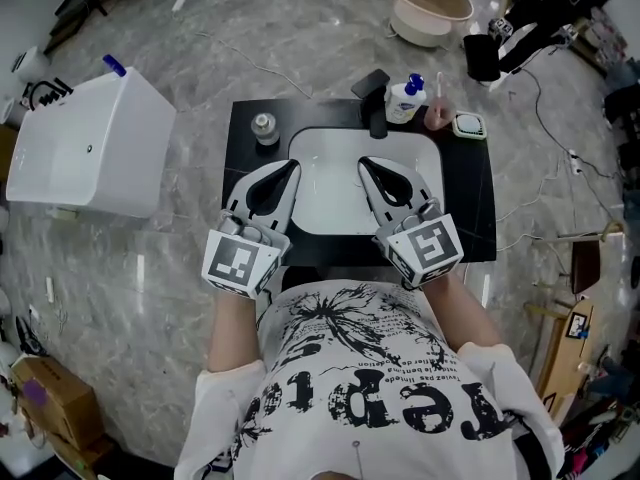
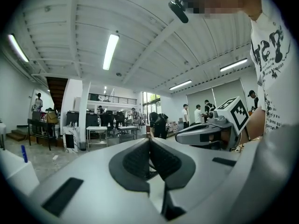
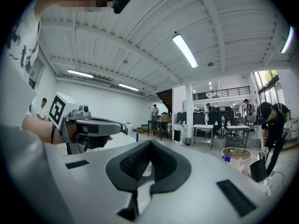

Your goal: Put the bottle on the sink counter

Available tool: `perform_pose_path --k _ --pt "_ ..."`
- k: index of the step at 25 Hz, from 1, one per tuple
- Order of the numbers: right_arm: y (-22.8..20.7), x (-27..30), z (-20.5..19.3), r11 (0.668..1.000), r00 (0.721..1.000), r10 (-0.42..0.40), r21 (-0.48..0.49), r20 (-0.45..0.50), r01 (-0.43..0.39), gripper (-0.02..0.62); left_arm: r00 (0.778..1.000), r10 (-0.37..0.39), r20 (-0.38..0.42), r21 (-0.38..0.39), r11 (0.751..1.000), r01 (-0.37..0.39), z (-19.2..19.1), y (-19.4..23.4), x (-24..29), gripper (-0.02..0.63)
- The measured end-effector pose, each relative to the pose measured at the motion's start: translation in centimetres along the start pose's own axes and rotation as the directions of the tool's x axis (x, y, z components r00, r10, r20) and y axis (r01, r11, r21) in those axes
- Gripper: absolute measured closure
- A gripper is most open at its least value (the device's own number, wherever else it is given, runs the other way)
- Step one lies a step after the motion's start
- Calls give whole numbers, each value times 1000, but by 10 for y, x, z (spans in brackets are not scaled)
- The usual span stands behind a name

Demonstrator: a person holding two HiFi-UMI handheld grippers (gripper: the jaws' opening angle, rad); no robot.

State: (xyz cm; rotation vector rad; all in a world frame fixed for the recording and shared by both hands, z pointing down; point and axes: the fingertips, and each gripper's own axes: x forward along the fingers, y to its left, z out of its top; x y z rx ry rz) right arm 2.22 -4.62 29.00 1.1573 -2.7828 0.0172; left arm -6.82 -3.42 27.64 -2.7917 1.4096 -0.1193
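Observation:
The bottle, white with a blue cap, stands upright on the black sink counter at its back right, beside the black faucet. Both grippers hover over the near half of the white basin, pointing away from me. My left gripper is shut and holds nothing; its pads meet in the left gripper view. My right gripper is also shut and holds nothing, with its tips together. Neither gripper is near the bottle. Each gripper view looks out level across the room.
A pink item and a white-and-green dish sit at the counter's back right, and a small metal round piece at its back left. A white box stands on the floor to the left, a beige tub beyond the counter.

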Motion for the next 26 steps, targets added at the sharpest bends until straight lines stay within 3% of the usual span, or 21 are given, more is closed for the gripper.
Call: perform_pose_path --k 26 --pt "-15 11 -6 997 998 -69 18 -13 70 583 1000 2 27 -14 1000 -1 4 14 6 592"
